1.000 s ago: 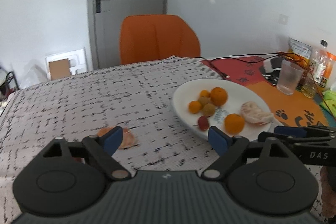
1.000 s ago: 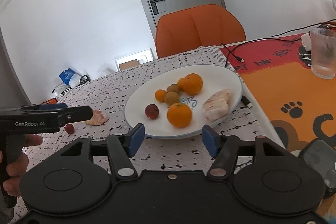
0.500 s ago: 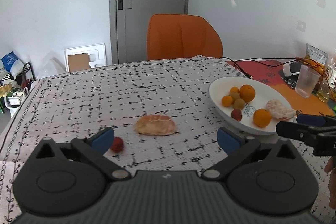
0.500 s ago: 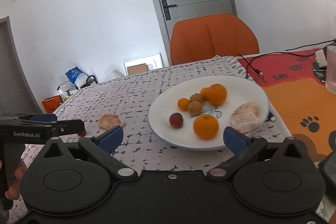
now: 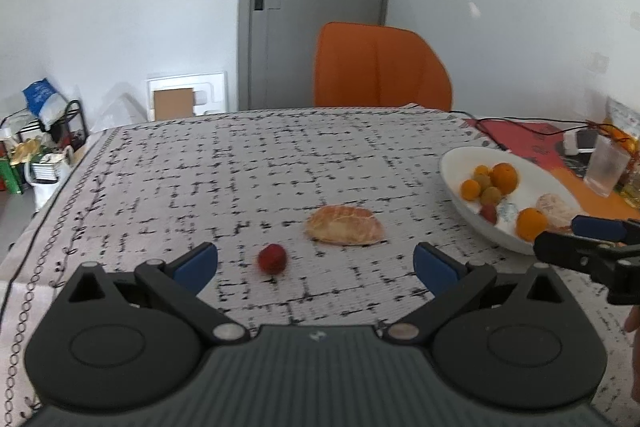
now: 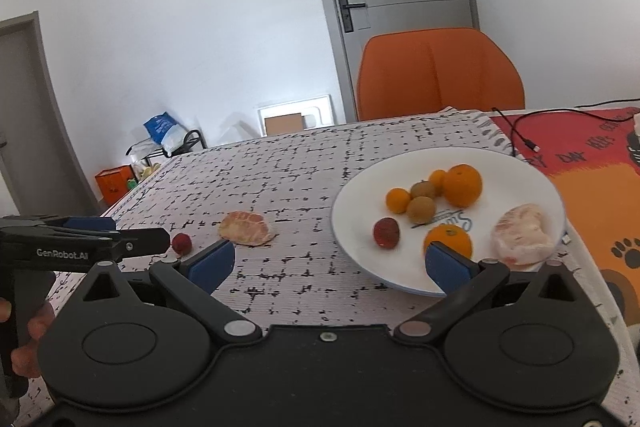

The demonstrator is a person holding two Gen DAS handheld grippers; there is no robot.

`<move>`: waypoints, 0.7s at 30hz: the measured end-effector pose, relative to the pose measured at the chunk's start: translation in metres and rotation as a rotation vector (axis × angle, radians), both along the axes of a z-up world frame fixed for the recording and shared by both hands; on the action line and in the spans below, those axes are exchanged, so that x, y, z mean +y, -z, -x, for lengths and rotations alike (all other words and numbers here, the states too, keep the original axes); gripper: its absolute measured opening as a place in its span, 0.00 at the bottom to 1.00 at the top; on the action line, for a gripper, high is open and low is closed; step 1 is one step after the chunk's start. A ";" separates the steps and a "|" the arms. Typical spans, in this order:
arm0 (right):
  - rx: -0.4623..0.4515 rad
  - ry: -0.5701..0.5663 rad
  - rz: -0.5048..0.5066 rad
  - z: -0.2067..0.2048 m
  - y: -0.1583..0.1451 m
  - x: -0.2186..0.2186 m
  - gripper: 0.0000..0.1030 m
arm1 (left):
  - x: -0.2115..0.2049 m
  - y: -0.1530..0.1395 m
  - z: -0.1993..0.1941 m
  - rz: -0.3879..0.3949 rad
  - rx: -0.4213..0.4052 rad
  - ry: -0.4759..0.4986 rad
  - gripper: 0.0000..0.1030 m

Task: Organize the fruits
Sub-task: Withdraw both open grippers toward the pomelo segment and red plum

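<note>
On left hand-held gripper [image 6: 132, 245]: "GenRobot.AI" (white)

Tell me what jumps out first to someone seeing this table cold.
The white plate at the right of the patterned cloth, piled with oranges, small brown fruits, one red fruit and a peeled citrus. Then the two strays left of it on the cloth: a peeled citrus half and a small red fruit. Behind stands a bright orange chair; both grippers, left gripper and right gripper, gape empty.

The right claw [image 5: 580, 239] is cut off by the frame edge, and the glass [image 5: 606, 165] is blurred.
</note>
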State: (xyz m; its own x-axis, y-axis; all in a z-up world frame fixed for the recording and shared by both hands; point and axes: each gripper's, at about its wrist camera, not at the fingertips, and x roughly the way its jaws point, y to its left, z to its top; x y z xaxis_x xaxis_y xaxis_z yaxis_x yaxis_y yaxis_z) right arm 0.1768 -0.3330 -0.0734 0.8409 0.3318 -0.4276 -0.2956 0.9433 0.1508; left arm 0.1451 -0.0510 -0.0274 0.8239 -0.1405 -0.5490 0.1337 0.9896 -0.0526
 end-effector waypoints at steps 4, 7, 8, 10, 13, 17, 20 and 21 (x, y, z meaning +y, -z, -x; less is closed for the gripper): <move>0.004 -0.015 0.008 -0.004 0.001 0.008 1.00 | 0.010 0.004 -0.002 0.015 0.017 -0.019 1.00; 0.003 -0.025 0.024 -0.008 0.002 0.015 0.98 | 0.014 0.005 -0.002 -0.001 0.008 -0.033 1.00; 0.006 -0.033 0.026 -0.009 0.002 0.018 0.97 | 0.016 0.006 -0.003 0.002 0.007 -0.034 1.00; 0.012 -0.043 0.026 -0.012 0.002 0.021 0.91 | 0.019 0.007 -0.004 0.015 0.008 -0.032 0.99; 0.015 -0.062 0.033 -0.018 0.003 0.028 0.85 | 0.023 0.010 -0.007 0.022 0.007 -0.028 0.98; 0.023 -0.083 0.040 -0.023 0.004 0.036 0.81 | 0.026 0.013 -0.012 0.038 0.010 -0.030 0.91; 0.028 -0.095 0.044 -0.025 0.005 0.041 0.77 | 0.028 0.017 -0.017 0.047 0.022 -0.032 0.82; 0.031 -0.097 0.044 -0.026 0.005 0.042 0.76 | 0.029 0.019 -0.019 0.052 0.027 -0.031 0.78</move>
